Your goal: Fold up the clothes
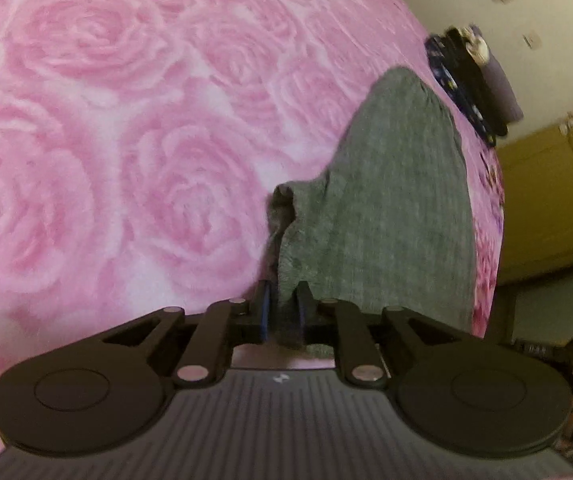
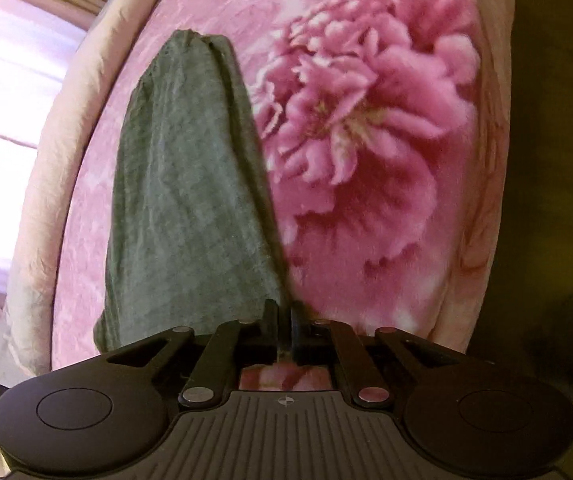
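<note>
- left gripper (image 1: 284, 300): fingers (image 1: 264, 304) narrow, pinched on a bunched corner of the grey garment (image 1: 386, 208); cloth passes between the fingers and hangs a little behind them
- right gripper (image 2: 284, 316): fingers (image 2: 271, 320) almost closed, only a thin gap; right edge of the grey garment (image 2: 190, 200) runs down into that gap, so it is clamped on the edge
- garment: grey knit, stretched as a long narrow strip from each gripper away toward its far end; far end rounded in the left wrist view, slightly bunched in the right wrist view; whether the strip is lifted off the bed or touching it, cannot tell
- below it: pink blanket (image 1: 126, 140) with rose pattern on the bed; right wrist view shows a large pink flower print (image 2: 366, 128) just beside the garment's right edge
- dark patterned item (image 1: 466, 84) at the blanket's far right edge, well apart from the garment; blurred, cannot identify
- yellow-brown cabinet (image 1: 546, 192) beyond the bed on the right
</note>
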